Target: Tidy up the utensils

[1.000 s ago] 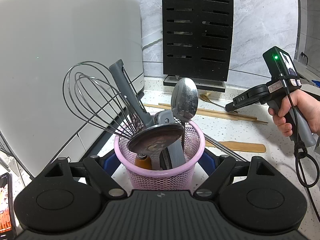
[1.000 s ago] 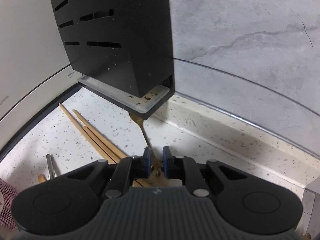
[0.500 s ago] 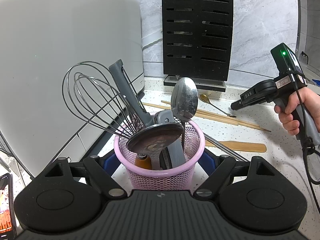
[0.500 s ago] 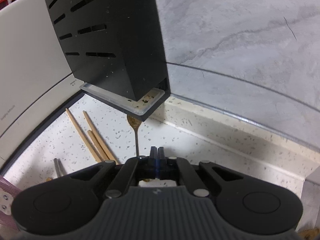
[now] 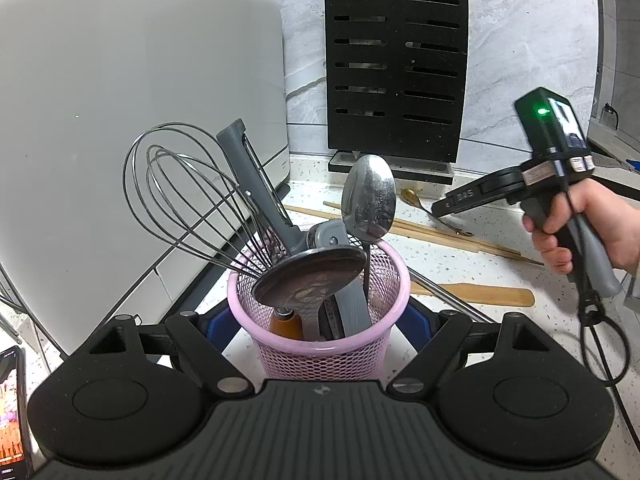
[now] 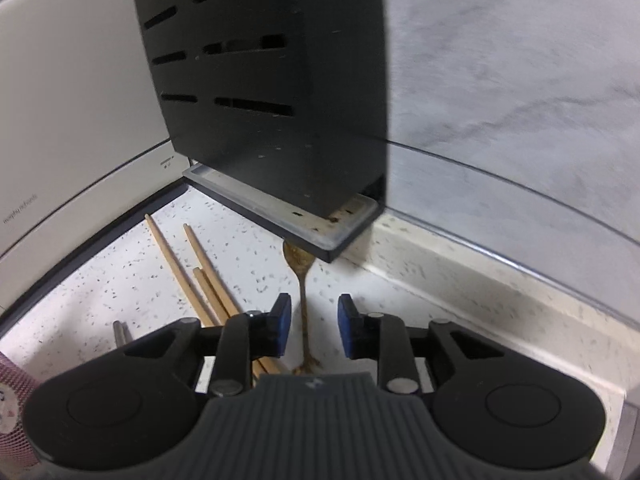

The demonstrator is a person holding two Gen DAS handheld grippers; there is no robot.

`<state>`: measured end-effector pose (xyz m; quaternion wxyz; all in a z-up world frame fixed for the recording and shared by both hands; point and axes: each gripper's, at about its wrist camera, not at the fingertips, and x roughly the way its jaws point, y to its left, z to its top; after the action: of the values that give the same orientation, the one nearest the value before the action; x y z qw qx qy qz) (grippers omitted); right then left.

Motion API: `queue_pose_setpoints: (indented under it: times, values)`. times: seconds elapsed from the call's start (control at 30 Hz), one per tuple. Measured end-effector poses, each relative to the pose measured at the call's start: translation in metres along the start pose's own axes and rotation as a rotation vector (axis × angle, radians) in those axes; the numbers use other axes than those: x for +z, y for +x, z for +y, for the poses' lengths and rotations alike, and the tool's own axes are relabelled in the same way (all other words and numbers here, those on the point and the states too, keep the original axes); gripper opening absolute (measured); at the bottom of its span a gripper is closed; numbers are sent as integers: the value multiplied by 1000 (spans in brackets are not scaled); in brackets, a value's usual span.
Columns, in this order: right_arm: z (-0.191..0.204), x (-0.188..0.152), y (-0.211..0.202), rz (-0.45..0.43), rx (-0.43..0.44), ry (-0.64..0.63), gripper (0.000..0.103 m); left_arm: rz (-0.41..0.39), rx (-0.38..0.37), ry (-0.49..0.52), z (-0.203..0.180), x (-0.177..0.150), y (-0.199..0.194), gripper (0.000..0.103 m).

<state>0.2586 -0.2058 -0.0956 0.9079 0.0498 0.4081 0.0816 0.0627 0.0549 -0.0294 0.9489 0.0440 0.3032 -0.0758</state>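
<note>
My left gripper (image 5: 319,320) is shut on the pink mesh basket (image 5: 320,354), one blue pad on each side. The basket holds a wire whisk (image 5: 188,200), a large steel spoon (image 5: 370,204), a dark round ladle (image 5: 308,280) and grey-handled tools. A small gold spoon (image 6: 302,280) lies on the speckled counter, its bowl under the knife block's tray. My right gripper (image 6: 311,320) hovers over the gold spoon's handle with its jaws opening; the handle runs between the blue pads, untouched. In the left wrist view a hand holds the right gripper (image 5: 450,208) beside the gold spoon (image 5: 410,196).
Wooden chopsticks (image 6: 188,276) lie left of the gold spoon and show again as chopsticks (image 5: 440,236). A wooden spatula (image 5: 480,295) and a metal rod (image 5: 444,292) lie behind the basket. The black knife block (image 6: 272,92) and a white appliance (image 5: 120,120) stand at the back. A phone (image 5: 10,408) lies at the left.
The right gripper's jaws were pressed together on the gold spoon's handle half a second ago and now stand apart. The hand with it drifted right. The left gripper and basket stayed still.
</note>
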Motion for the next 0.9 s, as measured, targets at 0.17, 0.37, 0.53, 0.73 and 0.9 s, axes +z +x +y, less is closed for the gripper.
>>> queue_pose_setpoints:
  times: [0.17,0.37,0.53,0.73,0.9]
  values:
    - [14,0,11,20,-45,-97,21,-1,-4,3,1,0,0,95]
    - [20,-6,5,34,8,-172,0,0,-7,0,1,0,-1,95]
    - [26,-12,-5,70,76,-230,0,0,-4,0,1,-1,-1,95]
    - [37,-24,-26,134,120,-273,0,0,-3,0,1,0,-1,95]
    - [50,-36,-44,185,148,-277,0,1,2,0,-1,0,-2,95]
